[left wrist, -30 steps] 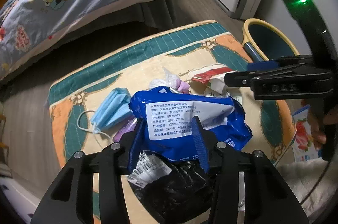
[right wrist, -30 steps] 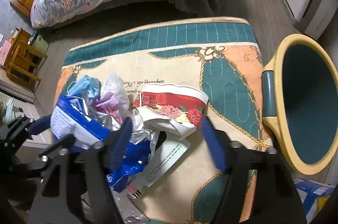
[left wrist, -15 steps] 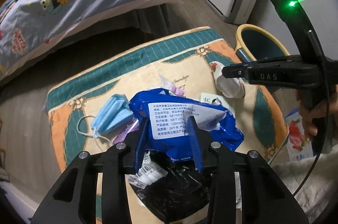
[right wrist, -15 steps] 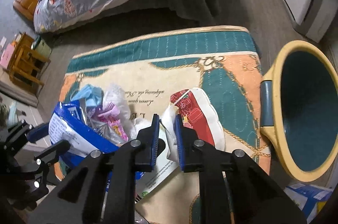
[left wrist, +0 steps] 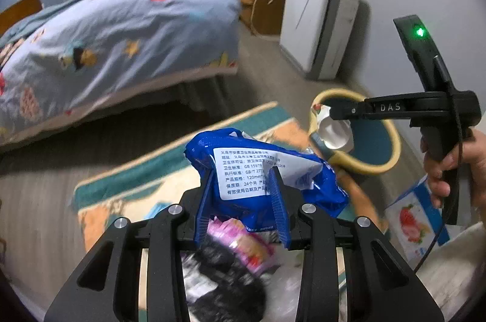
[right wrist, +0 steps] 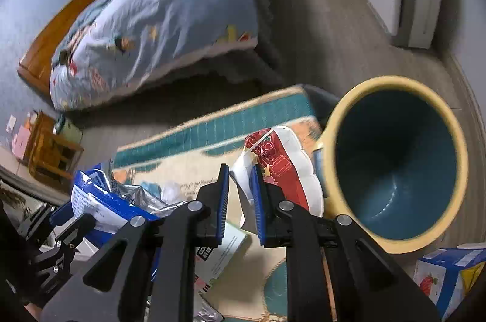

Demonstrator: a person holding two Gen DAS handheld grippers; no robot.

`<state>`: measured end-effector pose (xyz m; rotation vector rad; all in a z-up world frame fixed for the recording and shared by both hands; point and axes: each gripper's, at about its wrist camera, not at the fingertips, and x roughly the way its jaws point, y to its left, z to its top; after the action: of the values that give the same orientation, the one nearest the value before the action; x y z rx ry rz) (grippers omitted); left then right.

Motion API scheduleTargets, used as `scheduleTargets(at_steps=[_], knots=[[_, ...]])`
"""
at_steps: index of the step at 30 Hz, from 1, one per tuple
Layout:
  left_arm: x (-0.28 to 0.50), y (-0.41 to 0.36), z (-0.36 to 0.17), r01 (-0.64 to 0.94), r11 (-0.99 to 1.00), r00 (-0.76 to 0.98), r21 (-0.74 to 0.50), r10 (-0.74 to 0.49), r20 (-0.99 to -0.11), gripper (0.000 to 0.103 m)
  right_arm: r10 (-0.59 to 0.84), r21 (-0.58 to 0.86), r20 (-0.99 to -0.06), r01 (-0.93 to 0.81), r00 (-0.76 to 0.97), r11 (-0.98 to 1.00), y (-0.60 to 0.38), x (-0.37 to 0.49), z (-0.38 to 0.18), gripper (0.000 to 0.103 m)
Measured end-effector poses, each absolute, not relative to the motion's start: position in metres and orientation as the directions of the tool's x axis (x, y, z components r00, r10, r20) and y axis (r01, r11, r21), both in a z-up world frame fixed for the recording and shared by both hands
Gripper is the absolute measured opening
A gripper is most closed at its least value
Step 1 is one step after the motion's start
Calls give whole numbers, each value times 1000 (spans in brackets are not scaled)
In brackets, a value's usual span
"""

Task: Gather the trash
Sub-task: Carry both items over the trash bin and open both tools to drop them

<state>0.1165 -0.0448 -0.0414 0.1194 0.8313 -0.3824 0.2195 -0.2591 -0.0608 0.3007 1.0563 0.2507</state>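
At the left, the left gripper point(left wrist: 243, 200) has its blue-padded jaws clamped on a crumpled blue plastic wipes packet with a white printed label point(left wrist: 258, 170), held up above the rug; its jaws have just been closing a little further on it. Below the packet hang a pink wrapper point(left wrist: 243, 243) and something black and blurred point(left wrist: 224, 291), perhaps a bag. Under them lies the cream, teal and orange patterned rug point(right wrist: 212, 133), with a white printed paper slip point(right wrist: 224, 249) flat on it. Further right, the right gripper point(right wrist: 240, 197) pinches the white edge of a crushed red-and-white floral paper bowl point(right wrist: 282, 164); its jaws have just been closing on it. The bowl hangs just beside the rim of the round waste bin with a yellow rim and dark teal inside point(right wrist: 395, 164). The bin's visible inside looks bare. At far right a blue and white carton printed with strawberries point(right wrist: 446, 270) stands on the floor.
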Motion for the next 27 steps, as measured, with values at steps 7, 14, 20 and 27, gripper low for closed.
scheduleTargets(at_steps=[7,14,20,27], knots=[[131,-95,-26,431,901,616,-54,-338,-712,37,276,341,-775,9,568,940,-320,219,-31,15],[151,-162,-28,469,883,617,-29,-351,-704,37,239,395,-770,147,592,907,-386,222,-43,15],[178,-220,-61,488,873,574,6,-316,-756,37,216,405,-797,234,564,884,-417,224,-68,15],[211,-266,-93,482,875,537,39,-260,-802,39,226,431,-811,291,539,854,-440,227,-89,15]])
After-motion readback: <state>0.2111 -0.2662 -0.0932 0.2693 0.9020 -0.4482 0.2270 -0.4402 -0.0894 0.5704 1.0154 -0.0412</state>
